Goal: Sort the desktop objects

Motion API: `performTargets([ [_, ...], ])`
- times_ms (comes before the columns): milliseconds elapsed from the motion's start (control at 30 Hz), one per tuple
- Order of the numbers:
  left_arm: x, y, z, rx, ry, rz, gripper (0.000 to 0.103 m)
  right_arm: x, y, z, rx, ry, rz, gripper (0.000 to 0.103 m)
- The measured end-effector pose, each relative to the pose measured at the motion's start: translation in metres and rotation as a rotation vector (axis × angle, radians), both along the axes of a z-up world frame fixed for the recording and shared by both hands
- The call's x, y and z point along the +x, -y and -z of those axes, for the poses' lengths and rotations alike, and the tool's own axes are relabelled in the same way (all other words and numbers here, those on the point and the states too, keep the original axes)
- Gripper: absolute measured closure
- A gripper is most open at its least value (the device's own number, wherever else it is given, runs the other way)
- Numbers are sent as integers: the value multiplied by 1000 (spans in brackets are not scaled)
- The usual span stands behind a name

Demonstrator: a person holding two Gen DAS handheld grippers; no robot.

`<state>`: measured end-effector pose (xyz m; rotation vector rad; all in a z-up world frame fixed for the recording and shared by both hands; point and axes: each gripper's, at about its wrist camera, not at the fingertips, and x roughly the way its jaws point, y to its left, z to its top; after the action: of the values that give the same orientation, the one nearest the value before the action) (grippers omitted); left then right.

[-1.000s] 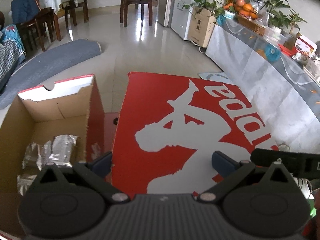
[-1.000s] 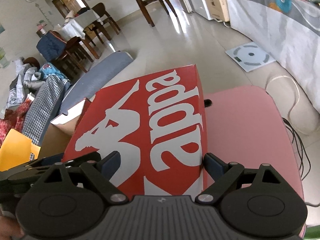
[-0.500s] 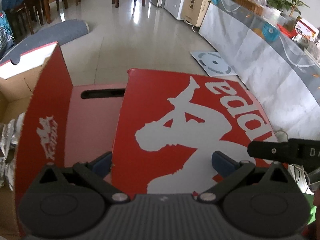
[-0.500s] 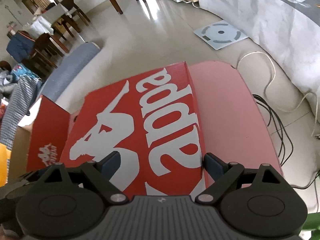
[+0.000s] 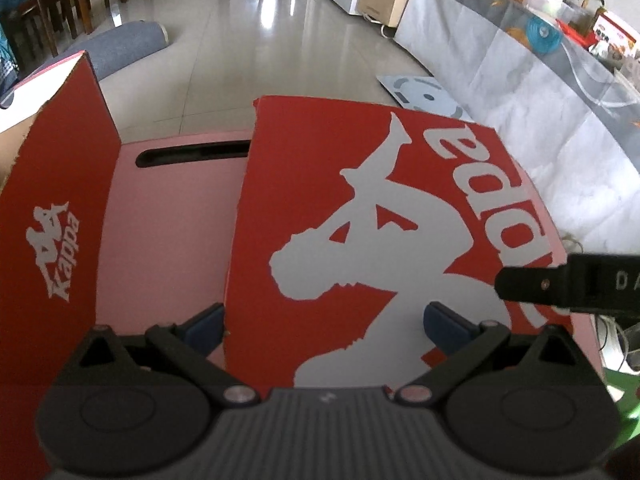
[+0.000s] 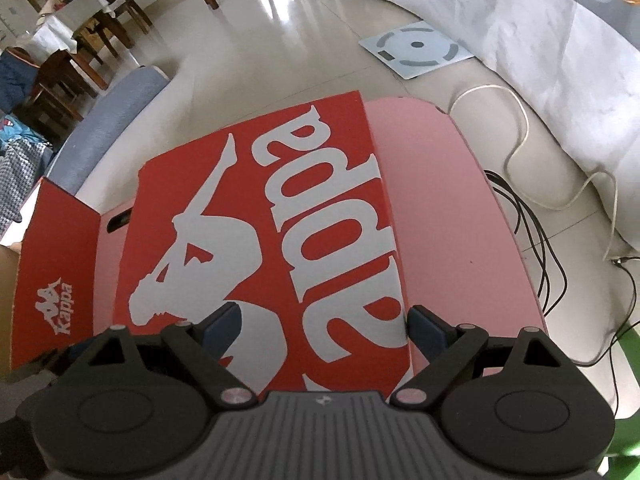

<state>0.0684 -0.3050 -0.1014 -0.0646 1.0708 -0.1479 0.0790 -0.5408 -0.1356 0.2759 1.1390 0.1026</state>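
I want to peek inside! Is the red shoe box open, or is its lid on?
Open. The box stands with its brown inside showing at the left edge, and its big red lid is off, flat above the pink table.

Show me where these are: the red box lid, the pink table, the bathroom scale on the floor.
red box lid [image 5: 360, 240], left wrist view, white logo figure.
pink table [image 6: 448, 216], right wrist view, bare top.
bathroom scale [image 6: 416, 46], right wrist view, centre.

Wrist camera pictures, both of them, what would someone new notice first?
The big red box lid with its white logo fills the middle of both views, lying on a pink table between the open jaws of each gripper. To its left stands a red box wall bearing a small white logo. Beyond, a white bathroom scale lies on the tiled floor.
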Motion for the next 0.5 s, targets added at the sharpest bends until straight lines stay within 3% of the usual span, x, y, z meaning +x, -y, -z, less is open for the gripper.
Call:
performTargets([
  [500,-9,-10,1,-8,-16,23,0,-4,6,0,54,-60,58,13],
])
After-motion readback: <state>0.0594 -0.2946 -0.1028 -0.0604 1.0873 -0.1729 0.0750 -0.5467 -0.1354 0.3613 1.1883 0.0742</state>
